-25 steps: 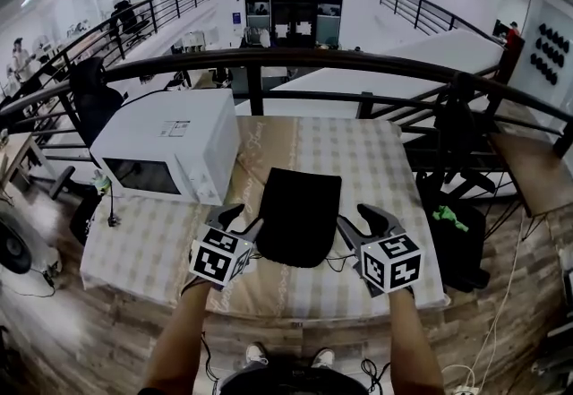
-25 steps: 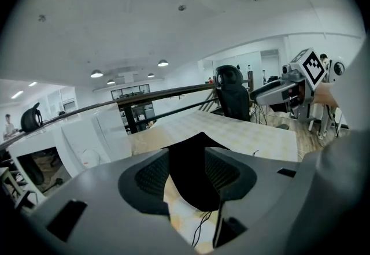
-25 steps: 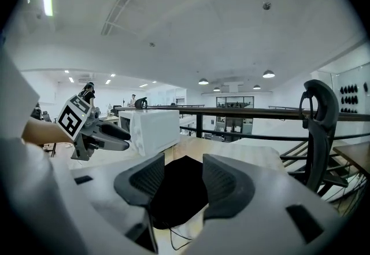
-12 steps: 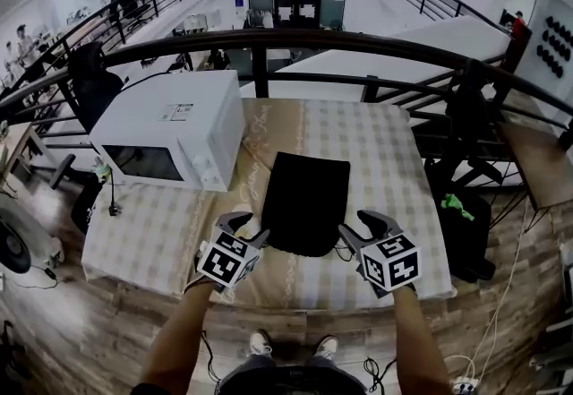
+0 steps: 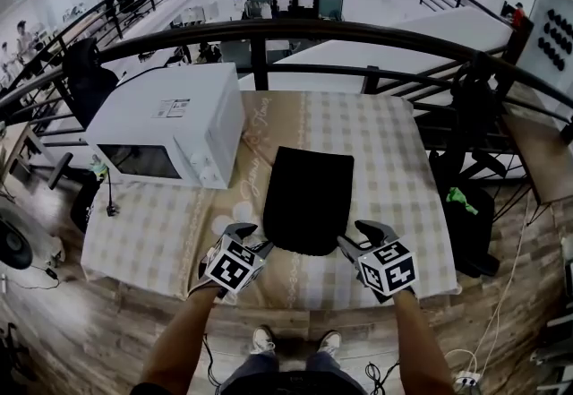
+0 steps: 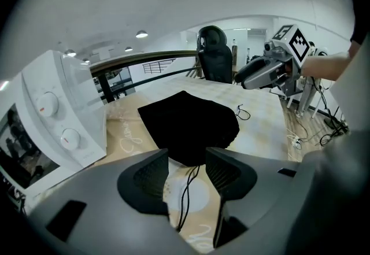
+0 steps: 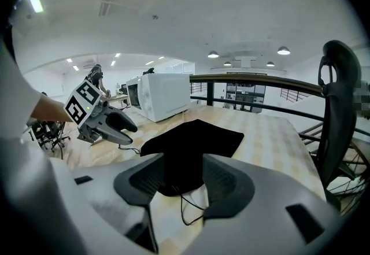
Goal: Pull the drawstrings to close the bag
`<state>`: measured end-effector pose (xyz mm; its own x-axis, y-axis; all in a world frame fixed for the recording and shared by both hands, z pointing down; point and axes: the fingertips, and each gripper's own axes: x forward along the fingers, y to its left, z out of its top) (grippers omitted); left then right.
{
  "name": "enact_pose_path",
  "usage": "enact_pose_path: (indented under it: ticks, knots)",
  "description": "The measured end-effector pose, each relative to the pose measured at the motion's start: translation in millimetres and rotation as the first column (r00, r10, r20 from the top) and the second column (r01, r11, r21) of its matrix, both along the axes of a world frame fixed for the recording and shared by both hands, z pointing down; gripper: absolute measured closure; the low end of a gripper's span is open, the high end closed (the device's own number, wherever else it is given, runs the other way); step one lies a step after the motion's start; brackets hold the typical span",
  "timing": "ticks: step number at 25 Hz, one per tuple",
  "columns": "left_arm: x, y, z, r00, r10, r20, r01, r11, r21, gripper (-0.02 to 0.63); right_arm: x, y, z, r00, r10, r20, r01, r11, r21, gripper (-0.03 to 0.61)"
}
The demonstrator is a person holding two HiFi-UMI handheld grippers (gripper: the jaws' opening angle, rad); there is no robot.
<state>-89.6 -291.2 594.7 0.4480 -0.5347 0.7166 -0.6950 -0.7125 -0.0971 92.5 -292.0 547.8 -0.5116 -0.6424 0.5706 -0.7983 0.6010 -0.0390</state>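
1. Two claws, both with jaws apart. My left claw (image 6: pixel 187 170) has the left drawstring (image 6: pixel 186 190) running along the desk (image 5: pixel 394 160) through its gap. My right claw (image 7: pixel 183 181) has the looped right drawstring (image 7: pixel 188 204) lying between its pads. Neither cord looks pinched.
2. Flat on the checked cloth lies the black bag (image 5: pixel 309 196), lengthwise away from me, its near end between the two claws.
3. Each claw's own body covers that near end, so I cannot make out the bag's mouth or where the cords enter it.
4. Both cords pass out of sight under my jaws, and their free ends are hidden.
5. From the head view the cords are too thin to follow; only a faint dark squiggle shows beside the right claw.
6. Beside the bag stands the white microwave (image 5: pixel 170 129). It is cut off at the frame's edge in the left gripper view, showing only two dials and part of the door.
7. Compared with a second ago, both claws have drawn back toward the desk's near edge. Their tips then flanked the bag's sides and now sit at its near corners.
8. Over that second the bag has kept its place and its flat shape.
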Motion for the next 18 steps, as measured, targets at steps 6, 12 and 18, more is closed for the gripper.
enact_pose_path:
  ticks: [6,12,18]
  knots:
    - [0.6,4.8,22.5,0.996,0.065,0.056,-0.062,0.997,-0.047,0.402,-3.2,3.7,23.1,0.999,-0.033,-0.031,0.031,0.998,-0.05,0.37]
    - [2.1,7.5,39.8,0.988,0.119,0.098,-0.11,0.99,-0.091,0.402,-1.0,7.9,46.0,0.997,-0.054,-0.053,0.049,0.993,-0.103,0.371]
    - [2.7,6.5,51.8,0.974,0.176,0.14,-0.158,0.979,-0.132,0.402,-5.8,13.2,69.7,0.991,-0.103,-0.08,0.089,0.984,-0.157,0.374]
